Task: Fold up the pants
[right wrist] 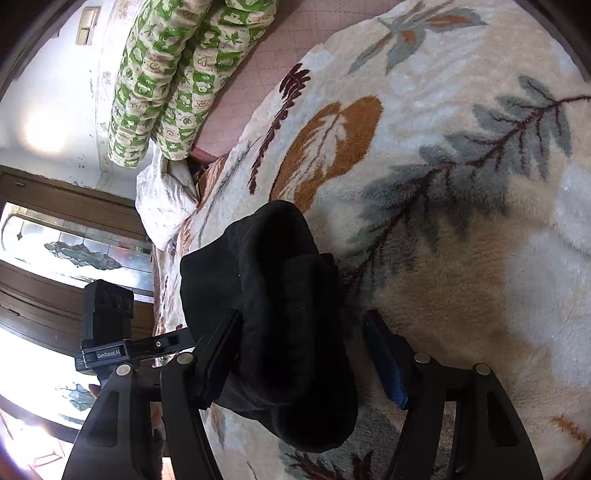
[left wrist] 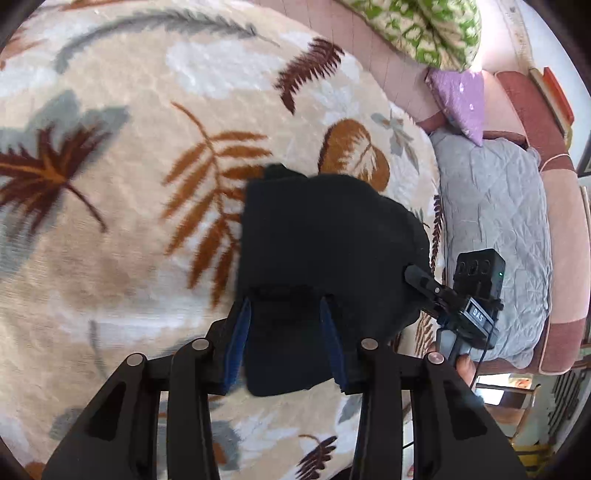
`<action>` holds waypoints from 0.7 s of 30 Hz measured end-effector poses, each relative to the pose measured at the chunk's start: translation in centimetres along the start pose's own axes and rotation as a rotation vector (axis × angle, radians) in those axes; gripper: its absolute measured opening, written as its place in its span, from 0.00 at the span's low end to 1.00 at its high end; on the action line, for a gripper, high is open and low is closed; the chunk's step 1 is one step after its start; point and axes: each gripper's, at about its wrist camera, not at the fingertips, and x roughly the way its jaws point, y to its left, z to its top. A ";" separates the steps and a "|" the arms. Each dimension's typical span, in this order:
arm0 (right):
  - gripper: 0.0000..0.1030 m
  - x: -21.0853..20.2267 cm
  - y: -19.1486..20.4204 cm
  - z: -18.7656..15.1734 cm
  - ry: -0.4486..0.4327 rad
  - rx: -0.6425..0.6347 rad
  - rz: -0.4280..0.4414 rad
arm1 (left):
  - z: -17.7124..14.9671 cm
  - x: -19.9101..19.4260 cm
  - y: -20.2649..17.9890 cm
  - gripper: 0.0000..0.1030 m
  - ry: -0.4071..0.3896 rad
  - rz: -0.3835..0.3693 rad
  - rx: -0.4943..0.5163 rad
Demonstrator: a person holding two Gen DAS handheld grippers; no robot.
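1. Cream plush blanket with rust, brown and grey leaf print (left wrist: 147, 155) (right wrist: 461, 229) covers the bed and fills most of both views.
2. Pink quilted bedsheet (left wrist: 402, 74) (right wrist: 258, 74) shows beyond the blanket's far edge.
3. Grey quilted cushion (left wrist: 495, 236) lies beside the blanket on a pink and maroon padded bench (left wrist: 561, 221); left wrist view only.
4. Green-and-cream patterned rolled quilt (left wrist: 421, 26) (right wrist: 170, 88) rests on the pink sheet. A purple pillow (left wrist: 461, 99) sits just below it in the left view; a white crumpled pillow (right wrist: 162, 206) sits below it in the right view.
5. Wooden door with patterned glass panes (right wrist: 66, 243): right view only, strongly backlit.
6. Black soft-fabric pants (left wrist: 317, 236) (right wrist: 273, 302), bunched in a thick fold, lie on the blanket between both sets of tongs and hide the blanket under them.
7. Left tongs (left wrist: 288, 306): parted wide, blue-padded fingers on either side of the pants' near edge, fabric between them. Cannot tell whether the pads press it.
8. Right tongs (right wrist: 303, 321): parted wide. Left finger touches the pants' side; right finger stands apart from the fabric, over blanket.
9. Each view shows the other gripper at the pants' edge; the right tongs' tip (left wrist: 417, 277) touches the fabric.
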 end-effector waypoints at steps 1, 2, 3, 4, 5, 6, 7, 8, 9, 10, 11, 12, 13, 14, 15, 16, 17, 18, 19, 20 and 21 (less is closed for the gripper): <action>0.66 0.0 0.0 0.0 0.002 -0.001 0.000 | 0.0 -0.3 0.2 0.36 -0.007 0.018 0.012; 0.66 0.1 0.1 0.0 0.005 -0.009 -0.003 | 0.2 -0.2 0.6 0.36 -0.007 0.041 0.020; 0.66 0.2 0.2 0.0 0.006 -0.013 -0.004 | 0.4 0.2 0.8 0.36 0.013 0.035 0.024; 0.66 0.3 0.2 0.0 0.007 -0.017 -0.006 | 0.5 0.7 1.1 0.36 0.037 0.011 0.022; 0.66 0.3 0.3 0.0 0.005 -0.019 -0.007 | 0.7 1.6 1.3 0.36 0.073 -0.021 0.015; 0.67 0.3 0.3 0.0 0.004 -0.020 -0.005 | 0.8 2.5 1.6 0.36 0.104 -0.050 0.000; 0.68 0.3 0.4 0.1 0.003 -0.020 -0.002 | 0.8 3.1 1.9 0.36 0.114 -0.094 -0.016; 0.68 0.4 0.4 0.1 0.003 -0.023 -0.003 | 0.8 3.3 1.9 0.41 0.112 -0.114 -0.021; 0.68 0.4 0.5 0.1 0.004 -0.025 -0.004 | 0.6 3.3 2.0 0.45 0.100 -0.144 -0.018; 0.67 0.4 0.5 0.1 0.005 -0.028 -0.004 | 0.5 3.2 2.0 0.51 0.093 -0.165 -0.013; 0.67 0.4 0.5 0.0 0.007 -0.031 -0.007 | 0.3 3.1 1.9 0.54 0.084 -0.188 -0.007; 0.67 0.4 0.5 0.1 0.010 -0.033 -0.005 | 0.2 2.9 1.9 0.55 0.073 -0.202 0.001; 0.67 0.4 0.5 0.1 0.013 -0.035 -0.003 | 0.1 2.7 1.8 0.57 0.067 -0.206 0.011; 0.67 0.4 0.5 0.1 0.016 -0.036 0.000 | -0.1 2.6 1.5 0.58 0.060 -0.194 0.027; 0.68 0.4 0.5 0.2 0.019 -0.035 0.002 | -0.1 2.8 1.1 0.58 0.057 -0.175 0.037; 0.68 0.5 0.5 0.3 0.020 -0.033 0.004 | -0.2 2.8 0.8 0.58 0.057 -0.153 0.048; 0.68 0.5 0.5 0.3 0.020 -0.032 0.004 | -0.1 3.0 0.2 0.62 0.061 -0.115 0.066; 0.68 0.6 0.6 0.4 0.022 -0.033 0.004 | 0.0 3.1 -0.1 0.62 0.063 -0.087 0.076; 0.69 0.7 0.7 0.4 0.025 -0.034 0.006 | 0.1 3.3 -0.3 0.63 0.067 -0.066 0.080; 0.70 0.9 0.8 0.4 0.032 -0.038 0.005 | 0.3 3.7 -0.6 0.66 0.075 -0.044 0.079; 0.72 1.0 0.9 0.4 0.038 -0.042 0.001 | 0.5 3.9 -0.7 0.67 0.076 -0.034 0.072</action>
